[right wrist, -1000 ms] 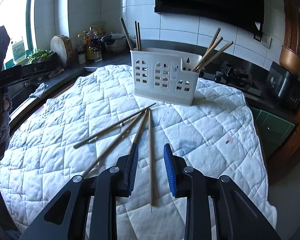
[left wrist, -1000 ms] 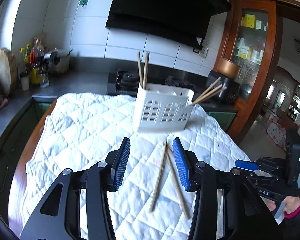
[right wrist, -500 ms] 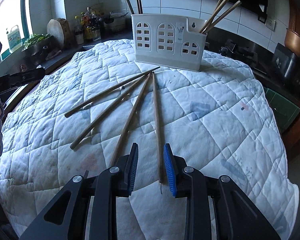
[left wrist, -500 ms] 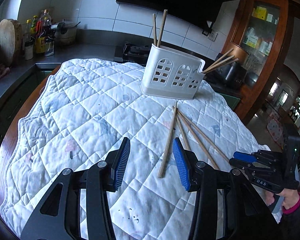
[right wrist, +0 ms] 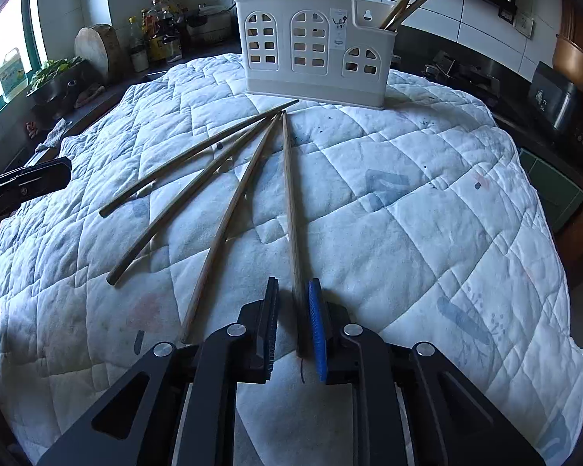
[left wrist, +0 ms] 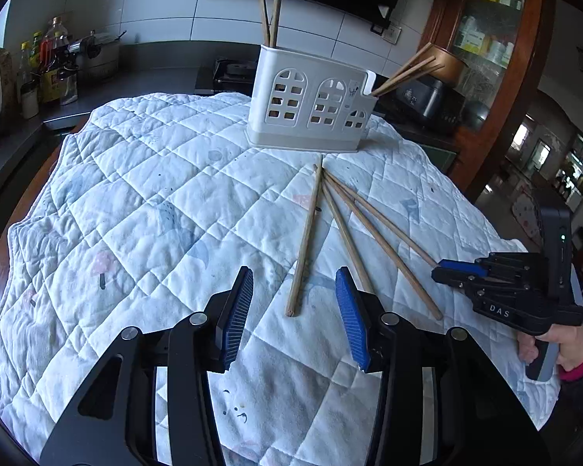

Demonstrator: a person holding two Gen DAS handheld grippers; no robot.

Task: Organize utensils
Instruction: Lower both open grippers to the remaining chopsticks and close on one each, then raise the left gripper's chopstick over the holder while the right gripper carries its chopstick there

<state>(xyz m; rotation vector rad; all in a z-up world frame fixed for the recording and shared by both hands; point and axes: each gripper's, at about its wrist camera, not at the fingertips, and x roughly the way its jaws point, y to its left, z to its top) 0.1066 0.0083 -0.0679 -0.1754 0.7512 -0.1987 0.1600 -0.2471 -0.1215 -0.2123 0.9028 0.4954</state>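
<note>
Several wooden chopsticks fan out on the quilted cloth in front of a white utensil caddy (left wrist: 311,112) that holds more chopsticks; the caddy also shows in the right wrist view (right wrist: 315,66). My left gripper (left wrist: 291,303) is open, its jaws either side of the near end of the leftmost chopstick (left wrist: 306,240), just above the cloth. My right gripper (right wrist: 294,314) is narrowly open around the near end of the rightmost chopstick (right wrist: 290,198), the blue pad close against it. The right gripper also shows in the left wrist view (left wrist: 462,272), low over the cloth.
The white quilted cloth (left wrist: 144,202) covers a round table. A kitchen counter with bottles and a pot (left wrist: 62,70) lies behind left, a stove and black appliance (left wrist: 427,101) behind the caddy, a wooden cabinet (left wrist: 493,39) at right.
Both grippers have moved down and forward toward the chopsticks. The right gripper's jaws have narrowed around the rightmost chopstick's end. The left jaws now flank the leftmost chopstick's end.
</note>
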